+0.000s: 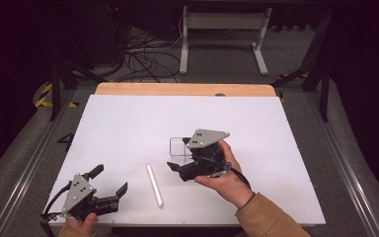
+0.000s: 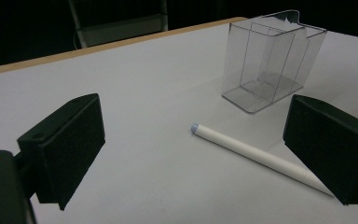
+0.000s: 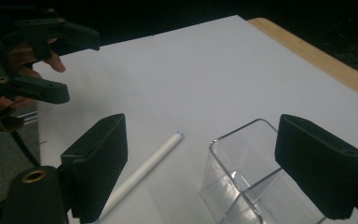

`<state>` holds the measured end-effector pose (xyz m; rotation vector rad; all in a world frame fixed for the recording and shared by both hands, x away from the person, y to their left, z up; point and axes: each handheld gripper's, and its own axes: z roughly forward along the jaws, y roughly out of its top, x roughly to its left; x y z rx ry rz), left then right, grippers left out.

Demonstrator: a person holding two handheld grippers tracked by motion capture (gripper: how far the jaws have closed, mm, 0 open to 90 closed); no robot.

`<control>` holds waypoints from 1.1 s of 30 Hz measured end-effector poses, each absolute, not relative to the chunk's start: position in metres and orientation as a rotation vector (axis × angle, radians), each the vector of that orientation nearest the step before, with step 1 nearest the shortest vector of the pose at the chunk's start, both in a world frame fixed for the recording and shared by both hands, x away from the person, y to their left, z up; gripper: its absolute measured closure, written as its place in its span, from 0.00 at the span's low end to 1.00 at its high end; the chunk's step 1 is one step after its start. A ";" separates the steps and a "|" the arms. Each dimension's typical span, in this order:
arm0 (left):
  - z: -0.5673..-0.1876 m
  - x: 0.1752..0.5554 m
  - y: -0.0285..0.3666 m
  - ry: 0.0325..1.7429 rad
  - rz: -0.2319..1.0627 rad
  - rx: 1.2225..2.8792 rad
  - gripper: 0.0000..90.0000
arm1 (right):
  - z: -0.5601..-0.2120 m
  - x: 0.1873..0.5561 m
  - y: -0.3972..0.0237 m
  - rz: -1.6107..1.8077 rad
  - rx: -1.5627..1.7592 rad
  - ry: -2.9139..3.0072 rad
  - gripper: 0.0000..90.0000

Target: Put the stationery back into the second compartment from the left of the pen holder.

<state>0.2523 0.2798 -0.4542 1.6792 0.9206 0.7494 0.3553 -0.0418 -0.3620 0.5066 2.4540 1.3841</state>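
While wide, right gripper (image 3: 200, 168) jaws straddle clear box (image 3: 247, 186) wall — untouched (nothing held).

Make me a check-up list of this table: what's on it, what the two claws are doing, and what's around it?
Surface: white board, wooden edge at the far side.
Job's things: white pen lying flat; clear plastic box upright, apart from the pen.
Clutter: nothing seen.
Grippers: left gripper open, holding nothing; right gripper open beside the box, holding nothing.
Cables: black bundle on the floor beyond the table.
Surroundings: white stand, dark room.
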 end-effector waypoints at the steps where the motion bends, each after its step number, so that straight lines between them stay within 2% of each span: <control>1: -0.454 0.252 0.280 0.920 0.751 1.677 0.07 | -0.362 0.356 -0.039 1.371 0.514 2.485 0.19; 6: -0.454 0.251 0.280 0.918 0.755 1.677 0.07 | -0.367 0.355 -0.030 1.331 0.592 2.550 0.24; 10: -0.454 0.251 0.280 0.920 0.753 1.673 0.07 | -0.371 0.348 -0.023 1.314 0.604 2.497 0.33; 14: -0.454 0.251 0.281 0.920 0.755 1.673 0.07 | -0.375 0.344 -0.016 1.380 0.660 2.429 0.34; 17: -0.453 0.250 0.281 0.918 0.761 1.675 0.07 | -0.377 0.344 -0.012 1.391 0.728 2.427 0.38; 30: -0.454 0.251 0.282 0.919 0.762 1.671 0.07 | -0.378 0.345 0.000 1.358 0.731 2.425 0.37; 33: -0.454 0.250 0.282 0.920 0.763 1.670 0.07 | -0.380 0.345 0.003 1.330 0.769 2.471 0.43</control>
